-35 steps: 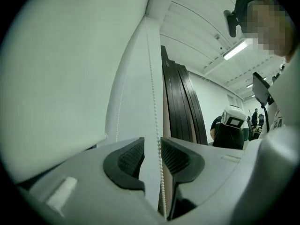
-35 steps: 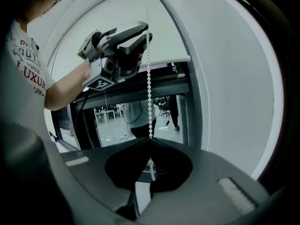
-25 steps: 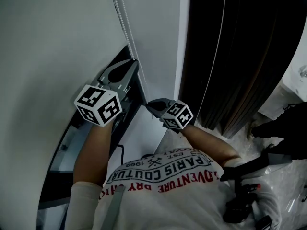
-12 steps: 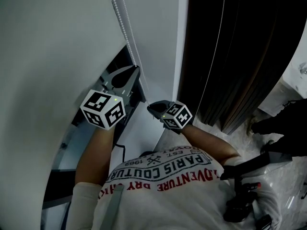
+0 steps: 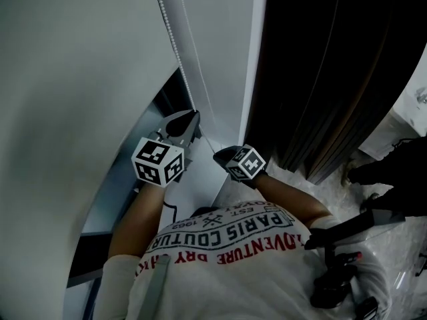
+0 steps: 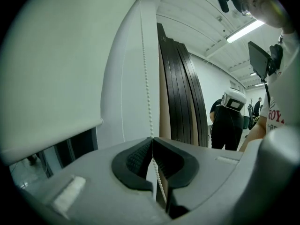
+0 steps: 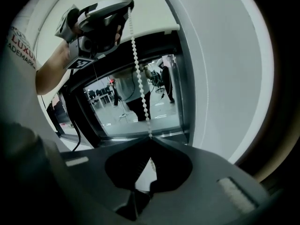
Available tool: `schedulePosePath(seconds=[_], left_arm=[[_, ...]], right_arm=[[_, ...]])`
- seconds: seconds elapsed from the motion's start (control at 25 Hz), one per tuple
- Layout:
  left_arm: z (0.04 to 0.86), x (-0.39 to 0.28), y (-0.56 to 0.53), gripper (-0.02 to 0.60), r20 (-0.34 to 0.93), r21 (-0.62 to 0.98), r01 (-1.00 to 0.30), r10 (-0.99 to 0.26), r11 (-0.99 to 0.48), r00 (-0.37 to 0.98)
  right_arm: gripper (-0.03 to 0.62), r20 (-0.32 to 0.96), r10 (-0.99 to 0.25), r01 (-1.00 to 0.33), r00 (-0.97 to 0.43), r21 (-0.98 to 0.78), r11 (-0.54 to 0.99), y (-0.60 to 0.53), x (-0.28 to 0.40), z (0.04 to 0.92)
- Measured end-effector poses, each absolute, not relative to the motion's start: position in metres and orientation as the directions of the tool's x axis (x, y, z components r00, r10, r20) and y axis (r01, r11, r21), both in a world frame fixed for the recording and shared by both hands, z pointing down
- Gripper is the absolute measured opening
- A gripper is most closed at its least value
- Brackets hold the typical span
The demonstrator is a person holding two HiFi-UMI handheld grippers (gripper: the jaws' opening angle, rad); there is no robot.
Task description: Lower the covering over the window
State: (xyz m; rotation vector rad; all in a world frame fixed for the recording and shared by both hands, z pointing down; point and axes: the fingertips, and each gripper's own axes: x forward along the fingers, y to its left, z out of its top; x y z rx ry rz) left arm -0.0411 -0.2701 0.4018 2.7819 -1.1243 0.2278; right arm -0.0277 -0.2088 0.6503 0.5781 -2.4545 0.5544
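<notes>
A white roller blind [image 6: 47, 78] partly covers the window [image 7: 108, 111]. The left gripper [image 6: 152, 139] and the right gripper [image 7: 150, 138] both clamp its white beaded cord [image 6: 146, 88].

At left, the roller blind [image 5: 80, 79], the bead chain [image 5: 171, 35] hanging just beside its right edge. On the chain, the left gripper [image 5: 193, 120] above and the right gripper [image 5: 217, 155] below and to its right, both clamped on the beads. Under the blind's lower edge, the window [image 7: 164, 104]. Right of the wall strip [image 5: 227, 59], upright panels [image 5: 320, 79] stacked side by side; beyond them, in the left gripper view, a standing person [image 6: 229, 121].
</notes>
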Motion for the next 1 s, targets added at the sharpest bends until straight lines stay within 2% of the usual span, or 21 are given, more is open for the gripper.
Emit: schedulePosePath(seconds=[0.24,0.48,0.84,0.92,1.0], left_arm=[[0.452,-0.043,-0.266,0.009,0.275,0.092,-0.717,-0.674,-0.691,0.685],[0.476,-0.069,-0.279,0.006,0.299,0.112,-0.763,-0.71,-0.637,0.637],[0.483,-0.078,-0.279,0.012,0.295,0.119,-0.787,-0.735,-0.606,0.61],[0.491,-0.08,-0.277,0.053,0.303,0.122,-0.793,-0.738,-0.597,0.602],[0.497,-0.084,-0.274,0.079,0.298,0.142,-0.805,-0.751,-0.575,0.589]], right_arm=[[0.006,0.676,-0.229,-0.517,-0.701,-0.26,0.816,-0.185,-0.017,0.681],[0.006,0.672,-0.188,-0.502,-0.717,-0.311,0.807,-0.182,-0.018,0.686],[0.008,0.633,-0.23,-0.492,-0.739,-0.274,0.826,-0.191,-0.018,0.67],[0.015,0.629,-0.233,-0.49,-0.742,-0.271,0.829,-0.188,-0.018,0.67],[0.061,0.623,-0.24,-0.491,-0.745,-0.267,0.829,-0.186,-0.017,0.671]])
